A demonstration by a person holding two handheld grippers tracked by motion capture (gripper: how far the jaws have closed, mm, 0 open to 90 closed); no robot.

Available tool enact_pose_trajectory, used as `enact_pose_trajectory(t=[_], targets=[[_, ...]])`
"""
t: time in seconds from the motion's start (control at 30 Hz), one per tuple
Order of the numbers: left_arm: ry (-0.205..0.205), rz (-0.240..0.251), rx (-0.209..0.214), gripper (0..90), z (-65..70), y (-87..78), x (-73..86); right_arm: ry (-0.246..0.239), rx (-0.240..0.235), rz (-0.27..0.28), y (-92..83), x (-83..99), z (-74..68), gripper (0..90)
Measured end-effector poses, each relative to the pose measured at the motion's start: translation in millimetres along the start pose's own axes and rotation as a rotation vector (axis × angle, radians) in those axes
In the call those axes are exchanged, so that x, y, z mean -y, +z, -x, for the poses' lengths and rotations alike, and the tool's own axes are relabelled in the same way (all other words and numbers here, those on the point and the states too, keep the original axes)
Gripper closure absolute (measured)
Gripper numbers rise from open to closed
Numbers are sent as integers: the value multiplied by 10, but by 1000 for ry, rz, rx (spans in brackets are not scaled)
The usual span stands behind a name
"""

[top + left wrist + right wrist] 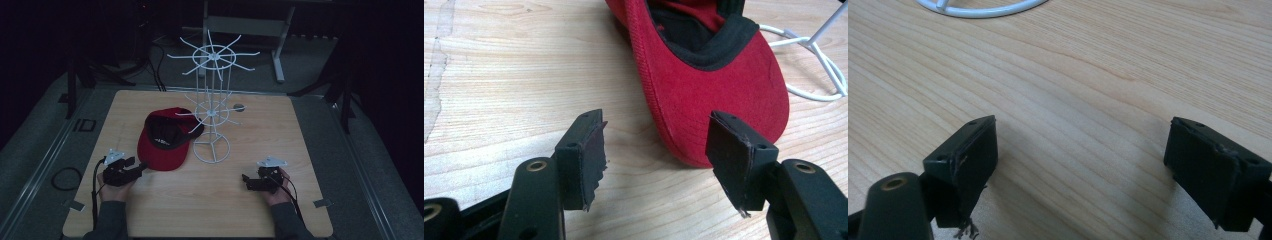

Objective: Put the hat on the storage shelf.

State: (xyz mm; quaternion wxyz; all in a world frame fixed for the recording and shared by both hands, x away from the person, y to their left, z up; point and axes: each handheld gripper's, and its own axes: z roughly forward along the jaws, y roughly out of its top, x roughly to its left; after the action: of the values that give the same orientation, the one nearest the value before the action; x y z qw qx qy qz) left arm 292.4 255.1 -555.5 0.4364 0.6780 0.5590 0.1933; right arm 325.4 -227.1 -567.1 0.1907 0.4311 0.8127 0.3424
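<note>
A red cap with a black lining lies upside down on the wooden table, its brim toward me. Beside it stands a white wire rack with two tiers of spokes on a ring base. My left gripper rests near the front left, open, its jaws just short of the brim. In the left gripper view the cap's brim lies just ahead of the open gripper. At the front right, my right gripper is open over bare wood. The right gripper view has that gripper empty and the rack's base ring far ahead.
A small round grey disc sits on the table behind the rack. Grey floor surrounds the table, with a desk frame and cables beyond the far edge. Tape tabs mark the front corners.
</note>
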Motion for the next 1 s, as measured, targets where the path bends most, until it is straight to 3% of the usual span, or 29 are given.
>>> enact_pose_trajectory(t=[0.27, 0.63, 0.73, 1.0], targets=[[14, 4, 22, 409, 11, -6, 0, 1, 0, 0, 0, -1, 0, 137], [-16, 5, 46, 419, -24, -17, -33, 0, -2, -1, 1, -2, 1, 137], [14, 0, 30, 424, -21, -17, -59, -1, -2, 0, 1, -2, 2, 137], [32, -3, 44, 424, -25, 65, -164, 0, -1, -1, 1, -2, 1, 137]])
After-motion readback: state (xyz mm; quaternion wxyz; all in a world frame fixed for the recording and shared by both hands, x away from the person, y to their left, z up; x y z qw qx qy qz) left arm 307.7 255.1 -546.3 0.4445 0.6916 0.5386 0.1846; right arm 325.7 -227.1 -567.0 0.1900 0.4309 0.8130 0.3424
